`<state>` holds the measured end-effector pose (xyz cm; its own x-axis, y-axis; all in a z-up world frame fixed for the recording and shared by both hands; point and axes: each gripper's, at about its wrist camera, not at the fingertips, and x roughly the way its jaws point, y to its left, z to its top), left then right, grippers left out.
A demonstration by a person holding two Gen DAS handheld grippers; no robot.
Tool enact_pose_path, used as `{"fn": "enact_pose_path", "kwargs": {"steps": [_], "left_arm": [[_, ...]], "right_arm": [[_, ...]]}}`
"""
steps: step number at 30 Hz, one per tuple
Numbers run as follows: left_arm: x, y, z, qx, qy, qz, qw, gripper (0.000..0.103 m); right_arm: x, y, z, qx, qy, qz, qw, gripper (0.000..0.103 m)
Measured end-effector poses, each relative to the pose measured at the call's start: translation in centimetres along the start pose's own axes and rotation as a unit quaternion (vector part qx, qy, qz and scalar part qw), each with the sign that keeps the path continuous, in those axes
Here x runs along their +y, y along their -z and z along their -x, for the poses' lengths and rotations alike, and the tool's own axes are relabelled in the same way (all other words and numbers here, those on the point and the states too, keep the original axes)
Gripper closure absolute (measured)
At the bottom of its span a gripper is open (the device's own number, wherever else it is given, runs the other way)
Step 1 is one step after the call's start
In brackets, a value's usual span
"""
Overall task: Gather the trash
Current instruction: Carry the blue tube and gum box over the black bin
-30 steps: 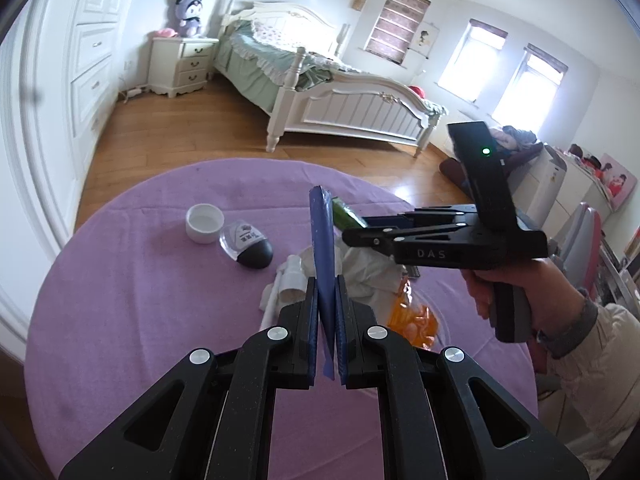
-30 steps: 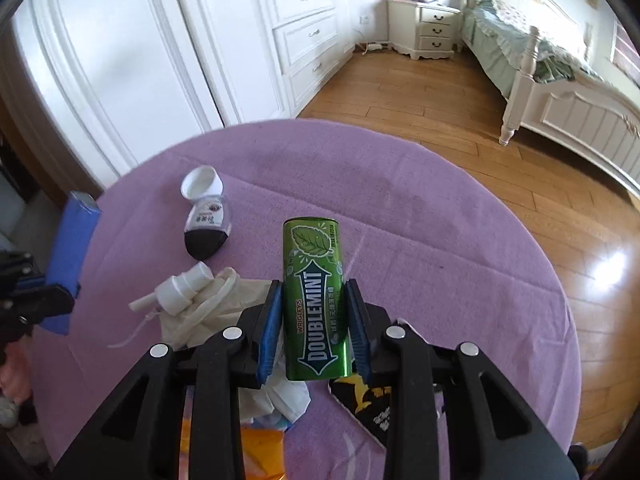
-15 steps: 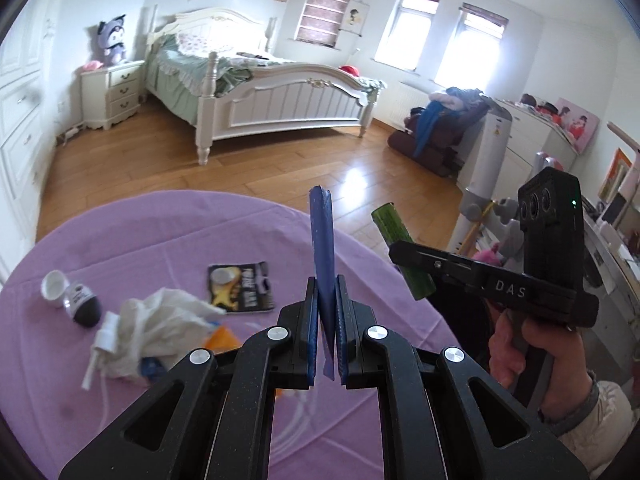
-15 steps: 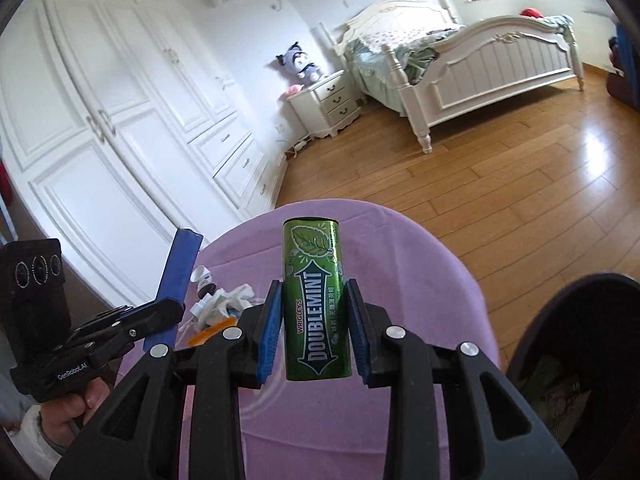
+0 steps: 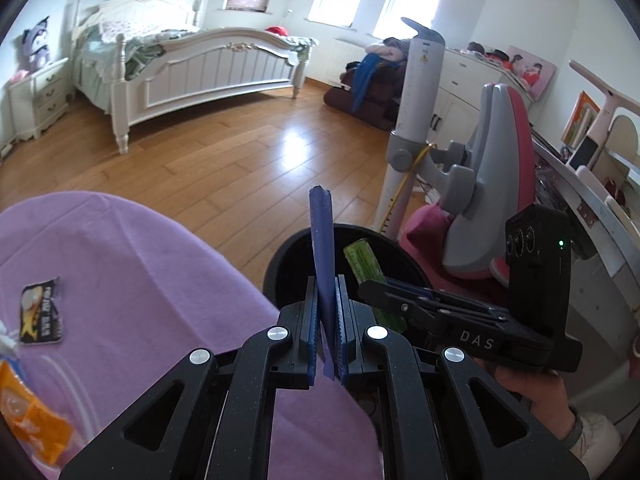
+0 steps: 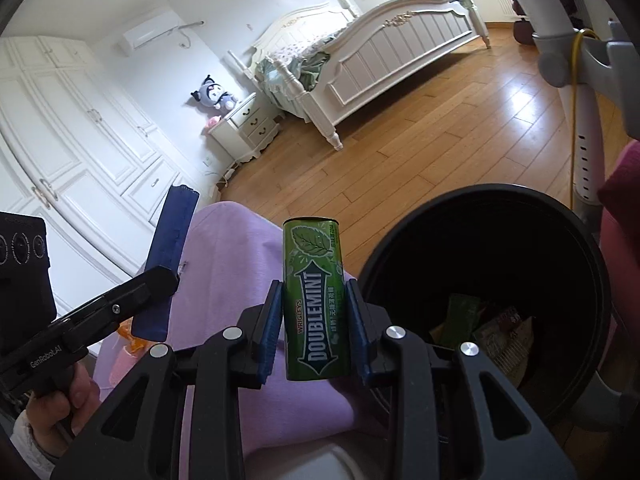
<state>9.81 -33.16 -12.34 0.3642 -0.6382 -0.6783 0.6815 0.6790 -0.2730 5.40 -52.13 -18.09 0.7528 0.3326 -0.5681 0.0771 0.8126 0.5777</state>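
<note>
**Both grippers loaded up right at the black bin**

So the landmark here is the black bin sitting on the wood floor just past the edge of the purple-covered table.

Left gripper: jaws squeezed nearly all the way together, pinching a thin flat blue packet that stands upright on its edge. From the left wrist view the packet's top sticks up in front of the bin's near rim, so it's at the bin on the table side.

Right gripper: jaws partway open, clamped on a green Doublemint gum can, held upright with the label facing the camera. The can sits just beside the bin's rim on the table side, not over the opening as far as I can tell. In the left wrist view the same can shows against the bin's dark inside.

Inside the bin there are already a few wrappers at the bottom.

On the table, well away from the bin: a dark snack packet lying flat, and an orange wrapper further out near the frame edge.
</note>
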Motion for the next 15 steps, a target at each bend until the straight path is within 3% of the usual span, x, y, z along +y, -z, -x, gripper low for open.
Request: {"fn": "enact_pose_path", "kwargs": {"steps": [8, 15], "left_arm": [[-2.1, -0.7, -5.4, 0.046, 0.031, 0.004, 0.9984, 0.094], [-3.5, -0.8, -8.6, 0.08, 0.036, -0.009, 0.9961, 0.094]], "right_arm": [[-4.5, 1.4, -1.0, 0.014, 0.024, -0.052, 0.998, 0.072], [-6.5, 2.4, -1.4, 0.025, 0.036, -0.074, 0.996, 0.072]]}}
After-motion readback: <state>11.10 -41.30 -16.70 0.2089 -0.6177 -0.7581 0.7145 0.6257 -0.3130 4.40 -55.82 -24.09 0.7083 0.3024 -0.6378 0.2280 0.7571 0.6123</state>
